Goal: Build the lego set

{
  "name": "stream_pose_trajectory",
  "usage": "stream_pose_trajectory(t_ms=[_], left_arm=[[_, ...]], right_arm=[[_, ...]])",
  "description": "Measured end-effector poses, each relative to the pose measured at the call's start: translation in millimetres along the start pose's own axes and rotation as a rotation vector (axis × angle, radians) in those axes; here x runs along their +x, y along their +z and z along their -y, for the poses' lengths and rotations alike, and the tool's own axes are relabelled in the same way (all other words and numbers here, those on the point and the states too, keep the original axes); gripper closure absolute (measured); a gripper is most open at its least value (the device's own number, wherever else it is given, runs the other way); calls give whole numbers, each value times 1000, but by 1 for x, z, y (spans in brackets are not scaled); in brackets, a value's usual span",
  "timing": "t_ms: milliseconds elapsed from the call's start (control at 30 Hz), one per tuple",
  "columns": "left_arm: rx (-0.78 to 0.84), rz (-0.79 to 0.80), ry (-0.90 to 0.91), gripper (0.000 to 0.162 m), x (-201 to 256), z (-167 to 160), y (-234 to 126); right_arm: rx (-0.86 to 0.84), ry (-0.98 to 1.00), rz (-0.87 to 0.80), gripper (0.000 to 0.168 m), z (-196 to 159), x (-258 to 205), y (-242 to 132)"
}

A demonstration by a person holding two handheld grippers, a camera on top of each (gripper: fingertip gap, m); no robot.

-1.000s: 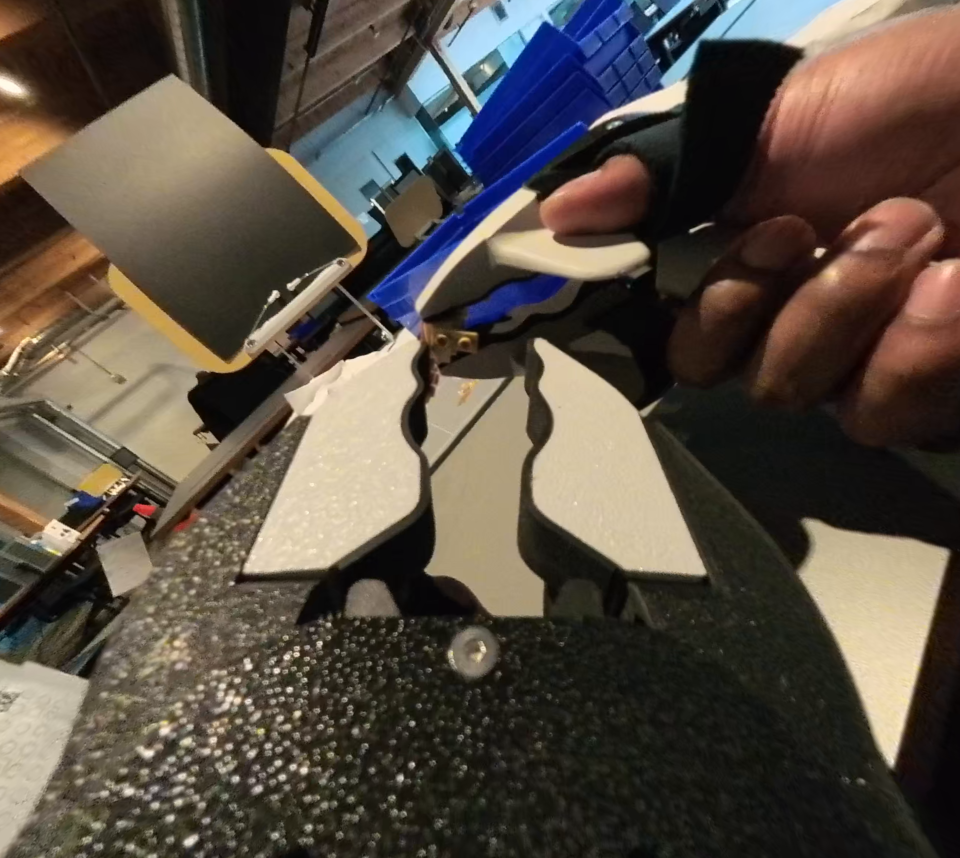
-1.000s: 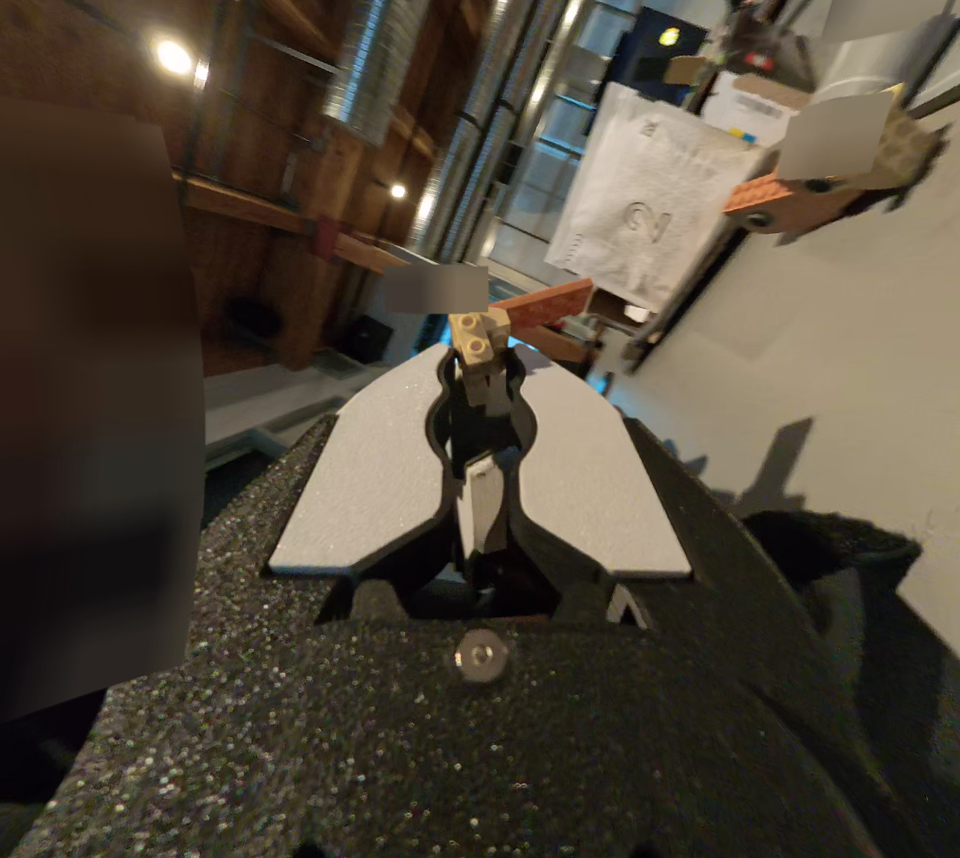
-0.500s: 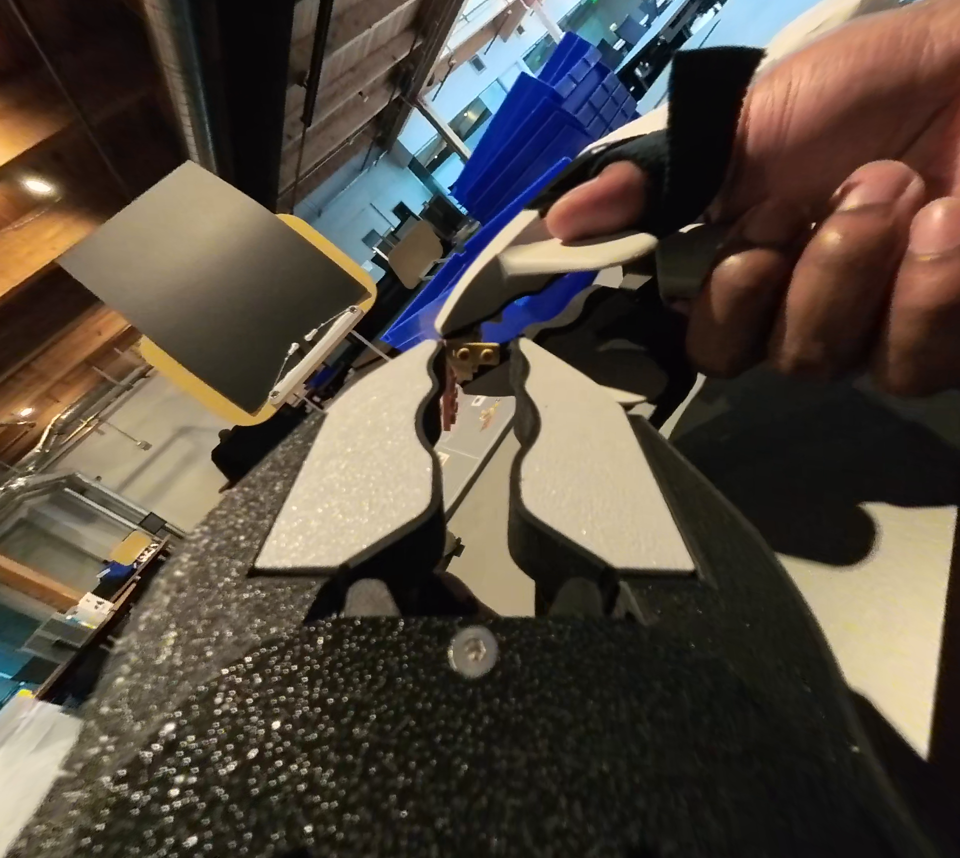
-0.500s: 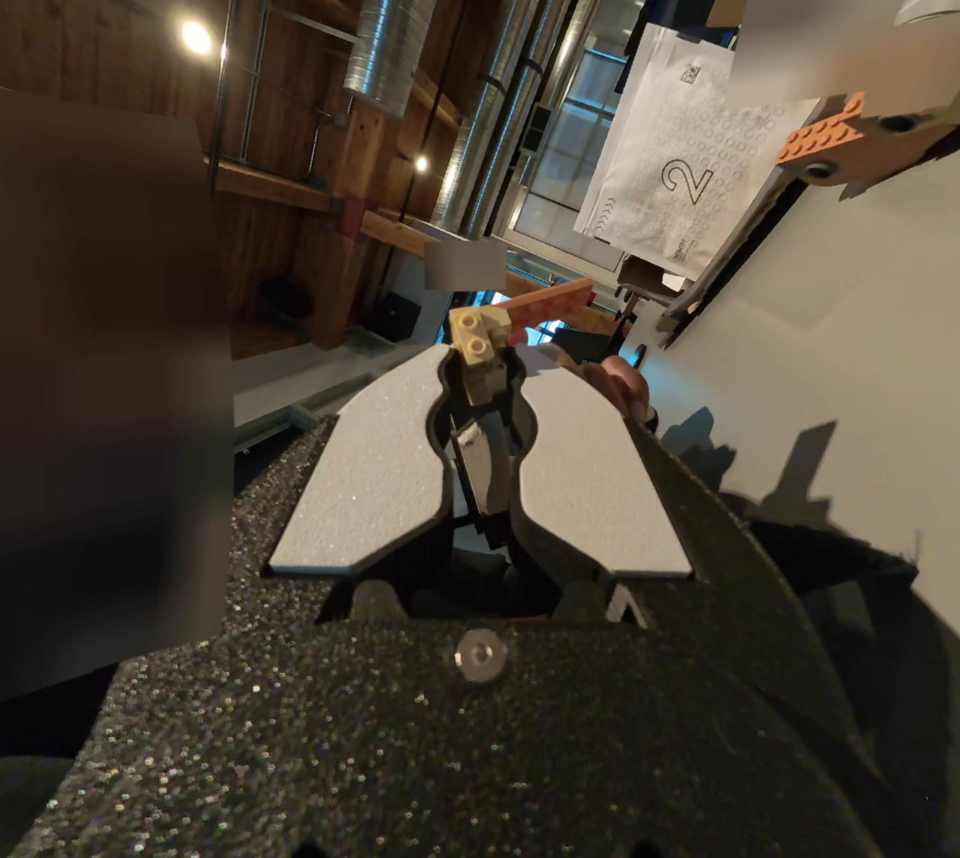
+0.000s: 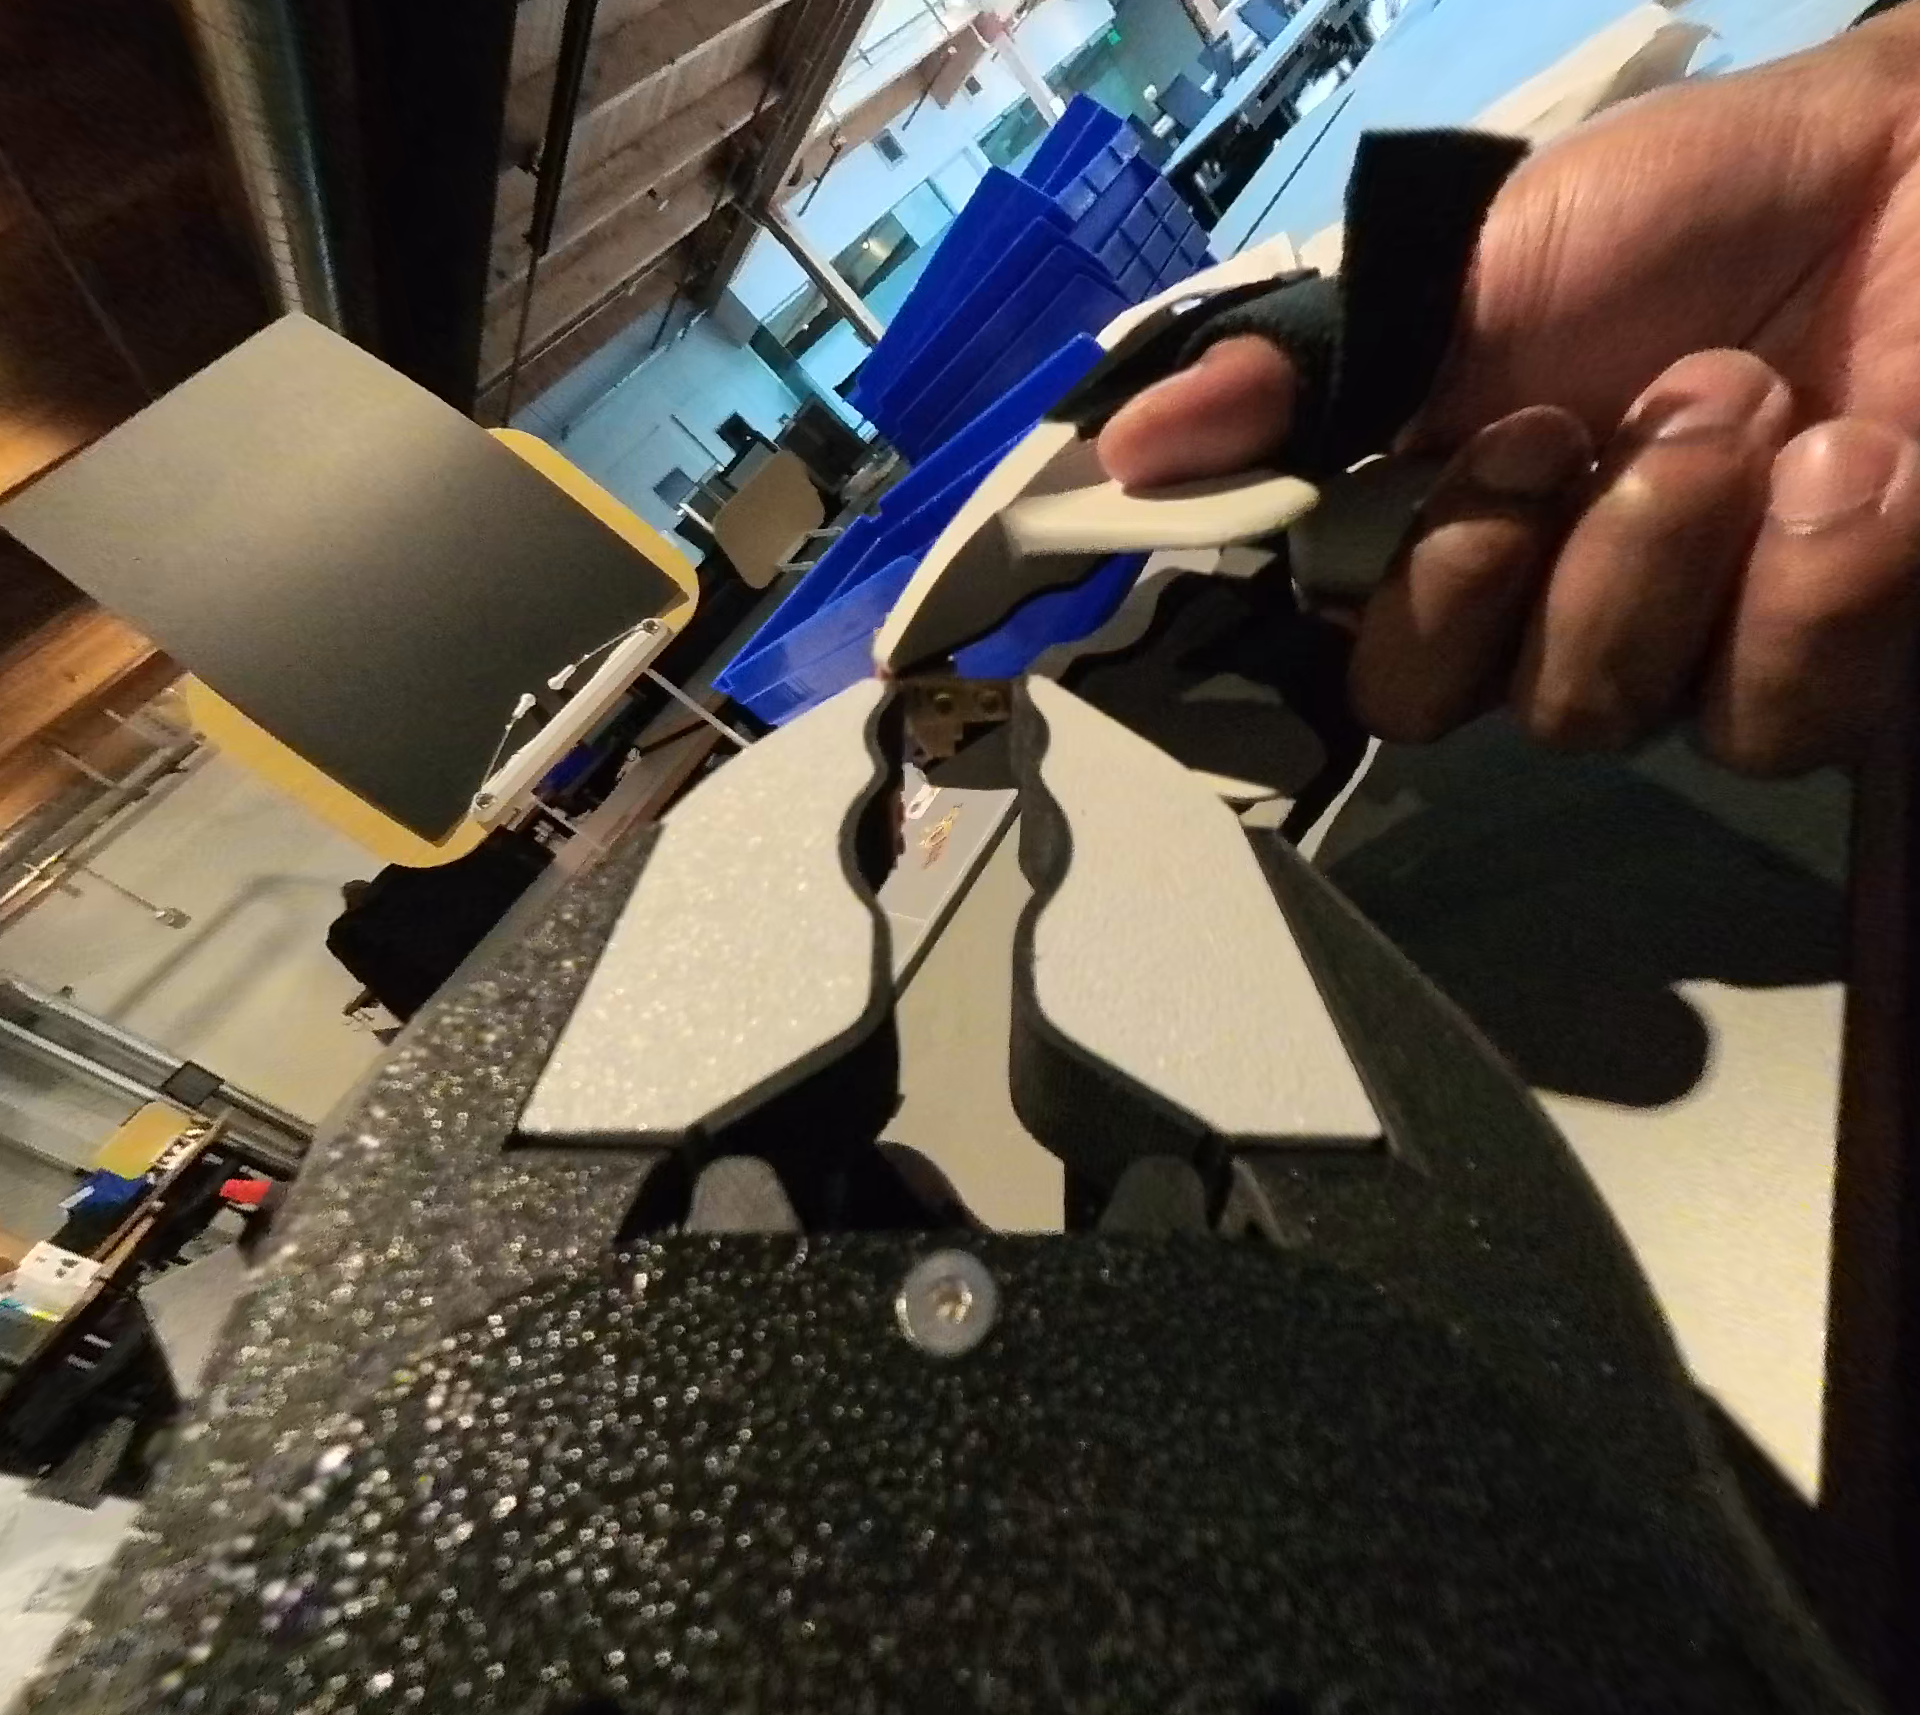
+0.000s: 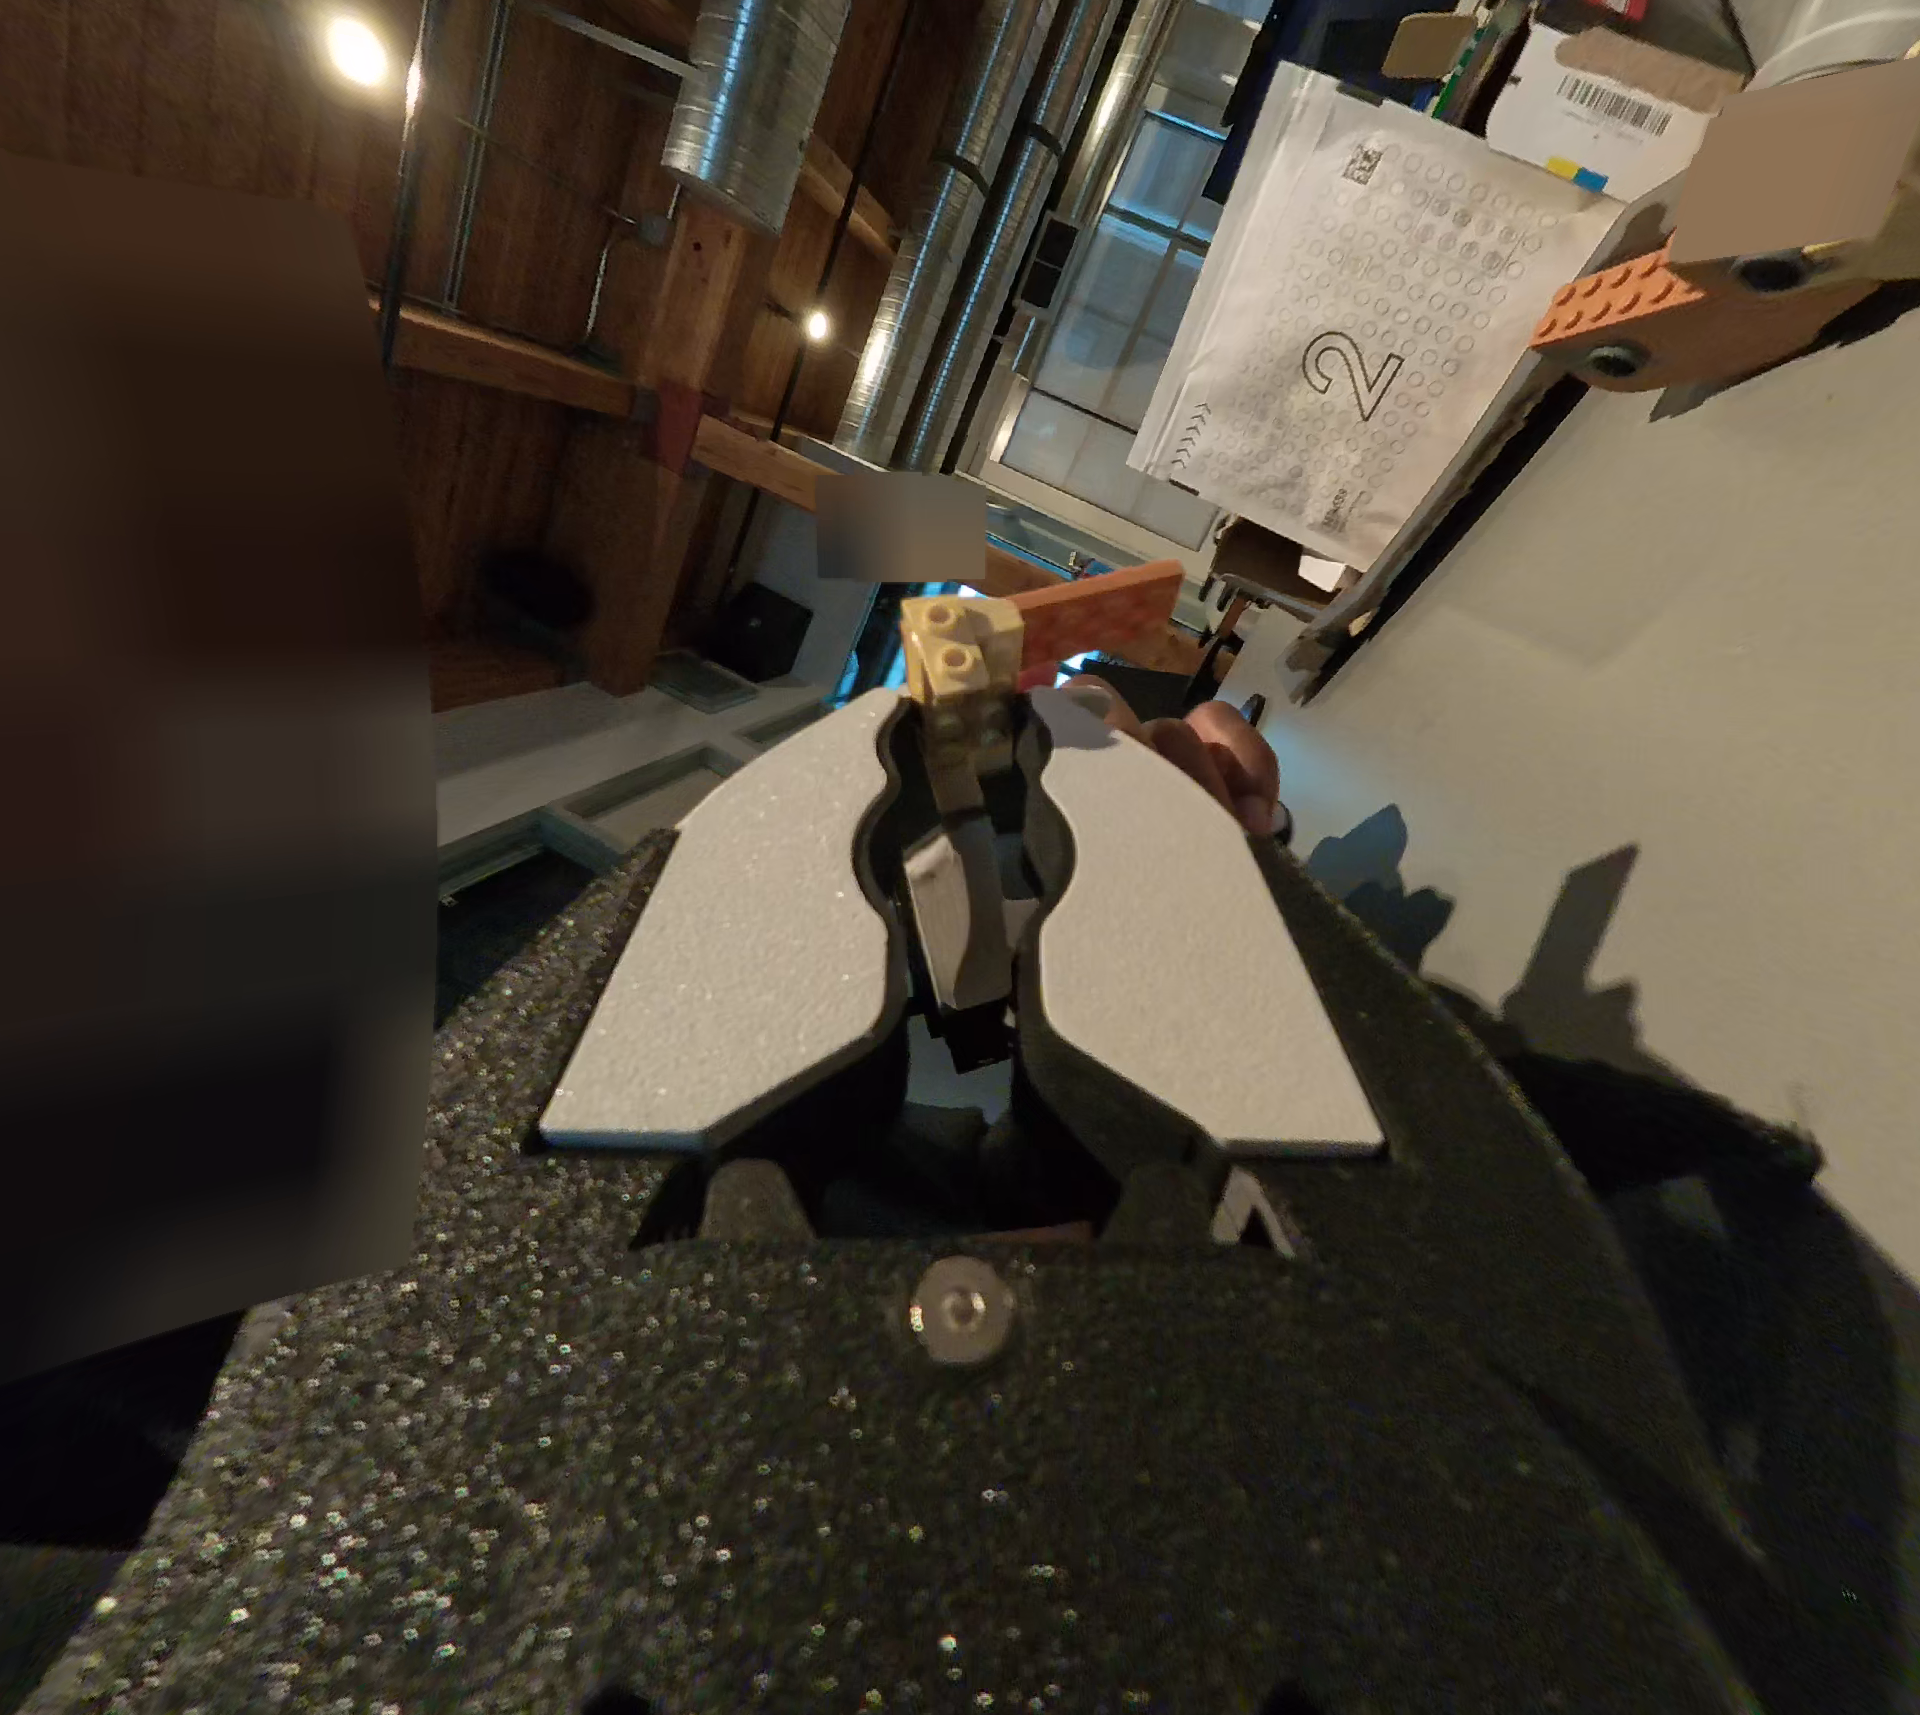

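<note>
Left view. Far left: black board (image 5: 343, 553) with a yellow edge, high up. Further back, near the middle: stack of blue bins (image 5: 997, 335). Low in the middle: left claw (image 5: 951, 709), with its 2 grey fingers (image 5: 727, 959) apart and bare grey table (image 5: 956, 969) showing in the gap. Cannot tell if gripping anything. Right at its tips, between the 2 of them: small tan brick (image 5: 954, 718). From the right: right claw (image 5: 935, 699), meeting the left claw tip to tip at that brick. Far right: hand (image 5: 1662, 439) wrapped round the right claw, with a black strap (image 5: 1403, 263) over 1 finger.

Right view. Top left: bright lamp (image 6: 353, 50), then silver pipes (image 6: 748, 3) on a wood wall. In the middle: right claw (image 6: 966, 715), clenched on the tan brick (image 6: 951, 647). Brick up in the air, off the table, with 2 studs facing the camera. Touching the brick and sticking out to the right: flat orange plate (image 6: 1101, 616). Cannot tell what holds the plate. Just right of the tips: fingers of the other hand (image 6: 1216, 761). Further right: white bag (image 6: 1351, 315) standing at the table edge. Top right: orange lego build (image 6: 1621, 304) on the table (image 6: 1610, 782), well apart from the claw.
</note>
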State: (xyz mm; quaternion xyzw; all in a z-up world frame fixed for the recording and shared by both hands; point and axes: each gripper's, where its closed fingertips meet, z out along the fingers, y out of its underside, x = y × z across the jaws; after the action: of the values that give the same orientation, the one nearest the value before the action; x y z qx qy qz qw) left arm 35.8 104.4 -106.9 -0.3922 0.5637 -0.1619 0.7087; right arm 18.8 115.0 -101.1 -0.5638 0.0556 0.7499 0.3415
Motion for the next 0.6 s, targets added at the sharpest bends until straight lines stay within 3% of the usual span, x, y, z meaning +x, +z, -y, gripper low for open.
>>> stream_pose_trajectory(t_ms=[133, 233, 467, 600], left_arm=[[-17, -49, 59, 131, 6, -4, -2], [12, -89, -38, 128, 1, -4, -11], [155, -333, -851, 128, -30, 5, -21], [219, -511, -1009, 126, -28, 9, -20]], right_arm=[[-20, -65, -35, 151, 0, 3, -2], [-82, -177, -64, 150, -2, 2, -4], [-356, -511, 3, 151, -20, -14, -7], [-521, -615, 98, 150, -33, -23, -11]])
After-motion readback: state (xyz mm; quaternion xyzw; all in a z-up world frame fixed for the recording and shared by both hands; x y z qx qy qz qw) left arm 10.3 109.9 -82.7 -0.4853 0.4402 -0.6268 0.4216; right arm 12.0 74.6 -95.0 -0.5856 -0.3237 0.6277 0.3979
